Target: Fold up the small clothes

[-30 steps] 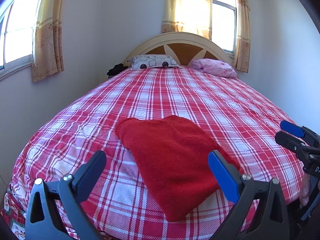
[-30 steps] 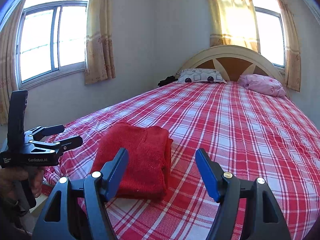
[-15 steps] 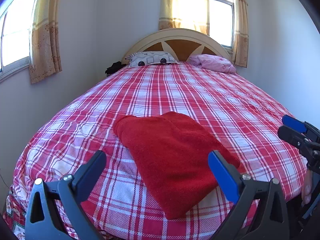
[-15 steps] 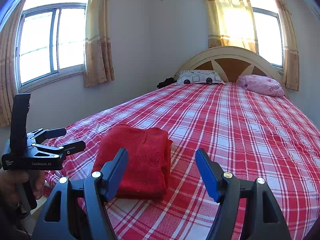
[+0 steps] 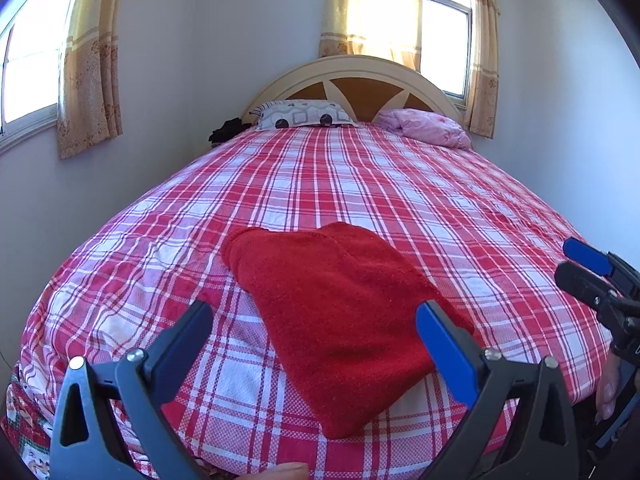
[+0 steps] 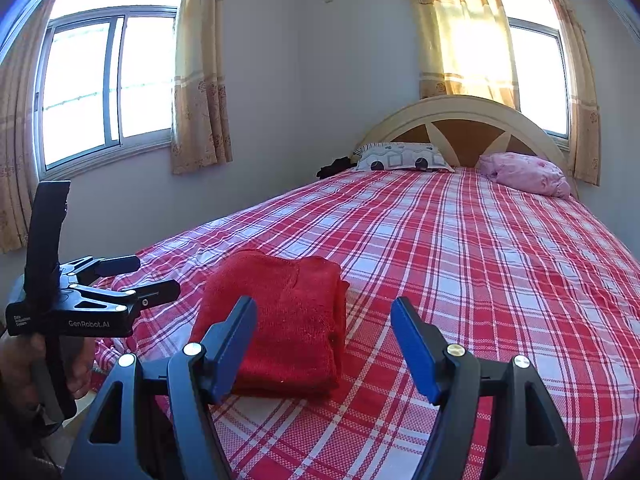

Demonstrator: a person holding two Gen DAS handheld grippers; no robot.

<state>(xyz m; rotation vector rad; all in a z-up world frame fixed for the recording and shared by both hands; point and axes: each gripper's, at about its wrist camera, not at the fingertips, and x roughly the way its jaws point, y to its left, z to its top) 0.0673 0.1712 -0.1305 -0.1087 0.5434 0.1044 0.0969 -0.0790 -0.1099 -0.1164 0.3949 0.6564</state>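
The left gripper has its two fingers spread wide apart, and nothing is between them. It hangs in the air just above the near edge of the bed, not touching anything. The right gripper is spread wide too, and it holds nothing. It also floats over the near end of the bed.

The red cloth is folded into a thick, flat bundle. It lies on the bed near the foot end, close to the left side of the bed. In the left wrist view it sits right past the open fingers. In the right wrist view the red cloth is in front of the left finger, and the blue pad of the other finger is over bare blanket.

The blanket has red and white squares. Far from the cloth, at the head of the bed, are a patterned pillow and a pink pillow, side by side against the headboard. Curtains hang by the windows behind the bed
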